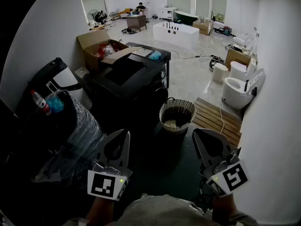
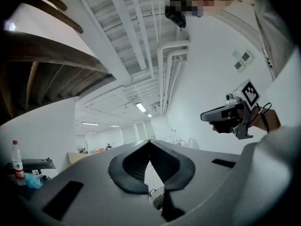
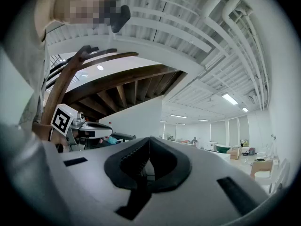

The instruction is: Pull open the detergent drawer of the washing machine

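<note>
No washing machine or detergent drawer can be made out for certain in any view. A black boxy unit (image 1: 126,77) stands ahead on the left, its front in shadow. My left gripper (image 1: 126,133) is held low at the bottom left, level, its jaws together with nothing between them. My right gripper (image 1: 195,132) is beside it at the bottom right, also shut and empty. In the left gripper view the jaws (image 2: 150,142) meet at the tip, and the right gripper (image 2: 221,114) shows to the side. In the right gripper view the tips (image 3: 150,139) touch, and the left gripper (image 3: 94,128) shows at the left.
A woven basket (image 1: 177,115) sits on the dark floor ahead, between the grippers. A wooden slat platform (image 1: 217,119) and a toilet (image 1: 237,88) are by the right wall. A plastic-wrapped bundle (image 1: 80,126) and a red-capped bottle (image 1: 41,103) are on the left. Further back are a cardboard box (image 1: 99,46) and a bathtub (image 1: 175,33).
</note>
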Available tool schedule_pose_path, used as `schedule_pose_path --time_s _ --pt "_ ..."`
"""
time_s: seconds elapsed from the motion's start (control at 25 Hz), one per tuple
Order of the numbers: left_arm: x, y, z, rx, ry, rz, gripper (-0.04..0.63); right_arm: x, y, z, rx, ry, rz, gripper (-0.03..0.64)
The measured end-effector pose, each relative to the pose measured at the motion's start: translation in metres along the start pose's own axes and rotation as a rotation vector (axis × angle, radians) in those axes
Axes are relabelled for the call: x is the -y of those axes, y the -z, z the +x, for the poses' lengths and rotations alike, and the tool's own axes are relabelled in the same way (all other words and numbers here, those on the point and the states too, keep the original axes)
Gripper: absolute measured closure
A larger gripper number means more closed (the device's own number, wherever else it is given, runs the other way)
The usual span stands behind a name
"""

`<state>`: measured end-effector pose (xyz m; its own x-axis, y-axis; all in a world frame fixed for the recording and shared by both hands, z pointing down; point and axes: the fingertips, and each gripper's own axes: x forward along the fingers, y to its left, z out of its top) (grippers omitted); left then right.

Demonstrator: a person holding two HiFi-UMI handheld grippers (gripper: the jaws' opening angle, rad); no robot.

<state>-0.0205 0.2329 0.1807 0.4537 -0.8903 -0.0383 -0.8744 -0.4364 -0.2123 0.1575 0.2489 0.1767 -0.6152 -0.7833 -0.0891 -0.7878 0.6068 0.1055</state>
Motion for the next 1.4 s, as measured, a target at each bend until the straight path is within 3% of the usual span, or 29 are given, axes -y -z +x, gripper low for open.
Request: schedule_pose_path --time_s 0.36,0.72,0.8,0.84,0.88,0.92,1.08,1.4 --pt "0.005 0.002 -0.004 -0.010 -0.020 0.007 0.578 0.004 -0.005 -0.007 0.051 -0.017 0.059 0.586" --pt "0.016 -0.004 -0.010 -0.008 -0.043 0.020 0.578 0.007 -0.004 -0.019 0.040 -0.023 0.024 0.586" --pt "0.016 -0.005 -0.012 -0.004 -0.050 0.023 0.578 0.009 -0.010 -0.022 0.087 -0.011 0.041 0.584" --pt "0.016 -0.006 -0.014 -0.003 -0.054 0.023 0.578 0.010 -0.016 -0.023 0.115 -0.004 0.049 0.545" --pt "0.015 -0.007 -0.015 -0.003 -0.060 0.023 0.578 0.011 -0.019 -0.023 0.130 0.000 0.052 0.376" --pt "0.014 -0.008 -0.017 -0.002 -0.066 0.023 0.578 0.011 -0.021 -0.022 0.132 0.005 0.047 0.321" --pt "0.006 -0.003 -0.020 -0.009 -0.082 0.025 0.578 0.009 -0.015 -0.015 0.109 0.016 0.003 0.282" --pt "-0.014 0.019 0.000 -0.033 -0.074 0.014 0.578 0.015 0.006 0.013 0.087 0.006 0.041 0.275"
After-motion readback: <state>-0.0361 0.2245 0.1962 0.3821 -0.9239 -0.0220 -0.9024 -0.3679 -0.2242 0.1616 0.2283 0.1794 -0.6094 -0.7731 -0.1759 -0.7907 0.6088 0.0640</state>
